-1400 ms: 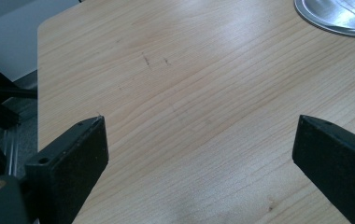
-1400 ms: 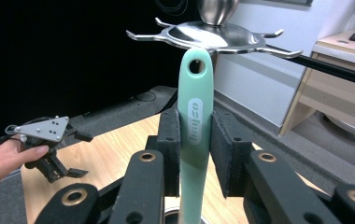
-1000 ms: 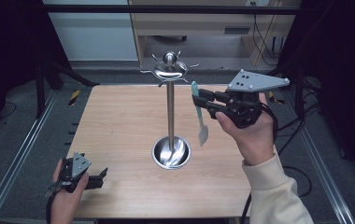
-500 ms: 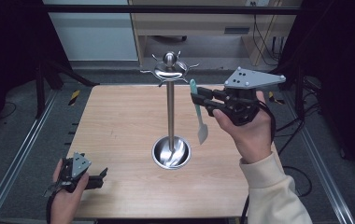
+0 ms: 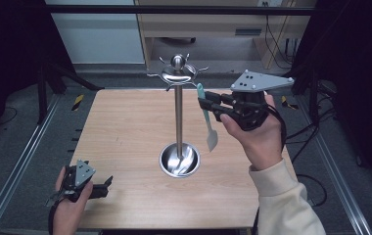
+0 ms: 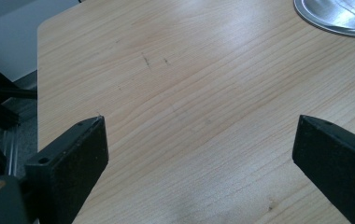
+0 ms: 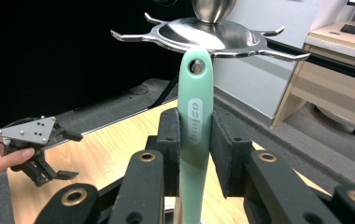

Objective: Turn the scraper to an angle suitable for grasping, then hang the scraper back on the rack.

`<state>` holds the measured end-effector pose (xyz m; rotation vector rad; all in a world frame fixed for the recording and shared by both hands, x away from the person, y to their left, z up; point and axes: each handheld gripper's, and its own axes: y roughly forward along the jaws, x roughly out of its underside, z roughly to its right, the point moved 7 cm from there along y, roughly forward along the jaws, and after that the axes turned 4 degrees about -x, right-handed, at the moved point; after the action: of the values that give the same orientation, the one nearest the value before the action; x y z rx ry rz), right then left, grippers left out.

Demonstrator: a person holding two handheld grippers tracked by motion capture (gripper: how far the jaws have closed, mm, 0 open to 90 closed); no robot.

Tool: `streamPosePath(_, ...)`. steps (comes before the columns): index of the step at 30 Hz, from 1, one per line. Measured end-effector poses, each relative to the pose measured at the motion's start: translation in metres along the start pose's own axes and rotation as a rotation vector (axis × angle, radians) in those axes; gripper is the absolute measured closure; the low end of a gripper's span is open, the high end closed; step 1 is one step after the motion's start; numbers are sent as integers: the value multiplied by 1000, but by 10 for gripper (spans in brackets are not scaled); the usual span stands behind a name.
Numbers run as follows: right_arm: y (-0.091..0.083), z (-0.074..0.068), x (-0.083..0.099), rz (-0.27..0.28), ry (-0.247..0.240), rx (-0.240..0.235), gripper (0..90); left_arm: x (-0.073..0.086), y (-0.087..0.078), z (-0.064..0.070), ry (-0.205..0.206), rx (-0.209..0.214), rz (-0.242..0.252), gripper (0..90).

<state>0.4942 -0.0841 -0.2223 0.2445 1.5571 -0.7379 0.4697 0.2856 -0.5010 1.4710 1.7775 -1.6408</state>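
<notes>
A steel utensil stand rises from a round dish base on the wooden table, with a ring of hooks at its top. My right gripper is shut on the handle of a mint-green spatula, whose blade hangs down. The spatula's hanging hole sits just below and in front of the hooks. My left gripper rests low at the table's front left corner, open and holding nothing. Its fingers stand wide apart over bare wood, and the left gripper shows far off.
Metal rails run along both sides of the table. A wooden desk and cables stand behind it. The stand's base edge is ahead and to the right of the left gripper.
My right gripper has carried the spatula slightly left and up, closer to the stand's hooks. The left gripper has stayed put.
</notes>
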Motion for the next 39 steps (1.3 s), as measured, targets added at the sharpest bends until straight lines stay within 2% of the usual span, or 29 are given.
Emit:
streamPosePath(10,3,1,0,-20,7,8,742,0,0,0,-1,-1,2,33)
streamPosePath(19,6,1,-1,-17,9,8,742,0,0,0,0,-1,0,33)
streamPosePath(23,7,1,-1,-16,11,9,742,-2,-1,0,0,2,15,32)
streamPosePath(39,16,3,0,-10,22,6,741,0,-1,-1,-2,2,9,33)
